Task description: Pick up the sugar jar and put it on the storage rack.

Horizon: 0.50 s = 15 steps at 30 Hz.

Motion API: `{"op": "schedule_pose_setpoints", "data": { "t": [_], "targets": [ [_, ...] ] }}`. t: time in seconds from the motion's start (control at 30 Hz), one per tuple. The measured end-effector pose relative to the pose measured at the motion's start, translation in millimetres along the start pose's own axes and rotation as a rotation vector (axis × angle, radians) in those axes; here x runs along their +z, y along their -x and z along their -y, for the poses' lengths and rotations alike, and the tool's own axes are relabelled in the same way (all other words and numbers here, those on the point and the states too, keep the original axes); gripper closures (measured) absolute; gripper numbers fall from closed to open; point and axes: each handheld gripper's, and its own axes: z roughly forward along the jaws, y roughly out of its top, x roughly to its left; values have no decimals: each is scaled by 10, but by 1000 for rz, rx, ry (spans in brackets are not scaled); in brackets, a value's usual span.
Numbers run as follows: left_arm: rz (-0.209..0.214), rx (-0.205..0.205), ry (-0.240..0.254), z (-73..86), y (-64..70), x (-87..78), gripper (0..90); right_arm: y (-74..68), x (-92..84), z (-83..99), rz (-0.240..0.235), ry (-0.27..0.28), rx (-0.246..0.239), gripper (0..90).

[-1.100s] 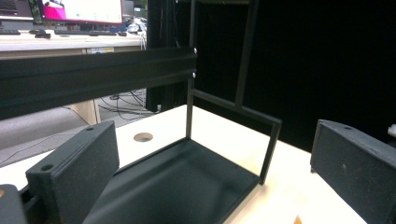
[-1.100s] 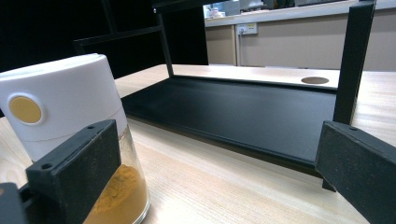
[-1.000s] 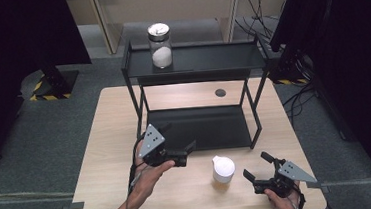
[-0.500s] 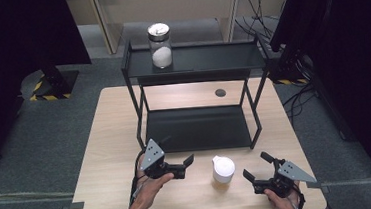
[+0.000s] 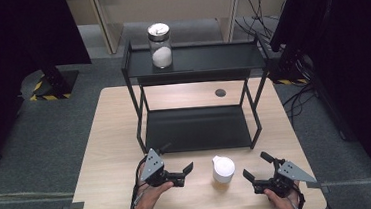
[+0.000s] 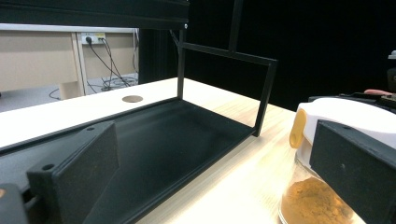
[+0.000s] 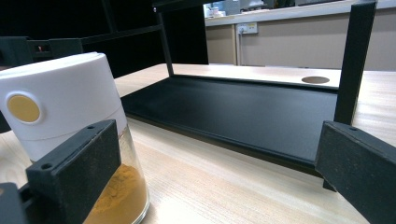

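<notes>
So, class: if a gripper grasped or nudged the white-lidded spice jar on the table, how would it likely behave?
The spice jar looks rigid: clear, glass-like walls under a white lid, so it would probably hold its shape but could be smooth and slippery. It seems only partly filled with orange-brown powder, so likely light. Being taller than wide, a high push might tip it.

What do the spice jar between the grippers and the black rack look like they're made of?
Spice jar: clear body, glass or hard plastic, since the orange-brown powder shows through; the lid looks like smooth white plastic with a faint sheen. Rack: probably painted metal, judging by its thin square bars and flat matte black shelf.
</notes>
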Motion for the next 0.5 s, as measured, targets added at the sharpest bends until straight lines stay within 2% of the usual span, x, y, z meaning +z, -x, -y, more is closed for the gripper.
{"op": "schedule_pose_setpoints", "data": {
  "t": [0.2, 0.5],
  "targets": [
    [16, 1, 4, 90, -9, -10, 9, 1, 1, -1, -2, 1, -1, 5],
    [9, -3, -4, 178, -26, -28, 9, 12, 1, 2, -2, 2, 1, 5]
  ]
}}
